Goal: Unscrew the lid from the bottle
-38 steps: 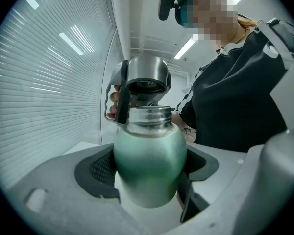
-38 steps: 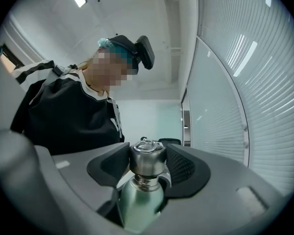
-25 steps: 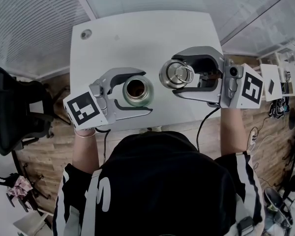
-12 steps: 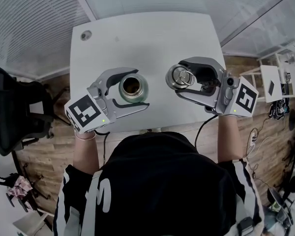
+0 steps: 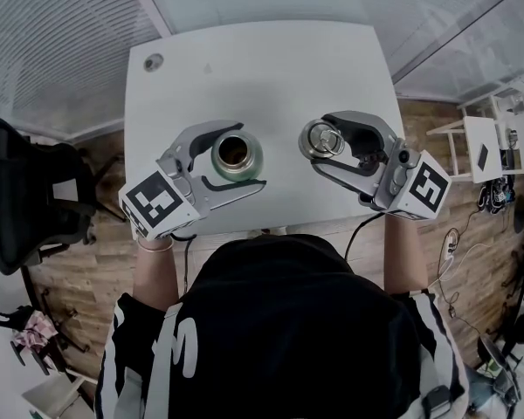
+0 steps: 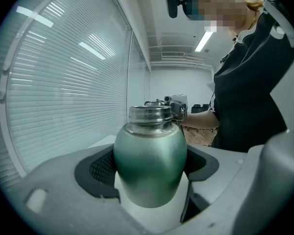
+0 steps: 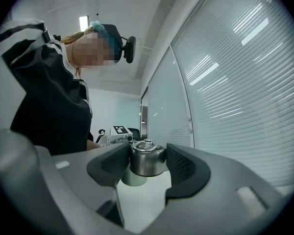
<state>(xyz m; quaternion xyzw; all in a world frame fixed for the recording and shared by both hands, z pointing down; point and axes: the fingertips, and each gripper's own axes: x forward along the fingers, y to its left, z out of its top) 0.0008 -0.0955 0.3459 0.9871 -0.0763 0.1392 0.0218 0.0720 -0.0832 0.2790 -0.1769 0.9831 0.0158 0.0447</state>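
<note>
In the head view a green metal bottle stands upright with its mouth open over the white table. My left gripper is shut on its body. The left gripper view shows the dark pads pressed on the green bottle from both sides. To the right, apart from the bottle, my right gripper is shut on the steel lid, which has a ring handle on top. In the right gripper view the lid sits between the pads, and the bottle shows behind it.
A round cable hole sits at the table's far left corner. A black chair stands left of the table and a white shelf unit to its right. Glass walls with blinds surround the far side.
The right gripper has sunk with the lid and drifted slightly right, away from the bottle. The left gripper has also come down a little with the bottle.
</note>
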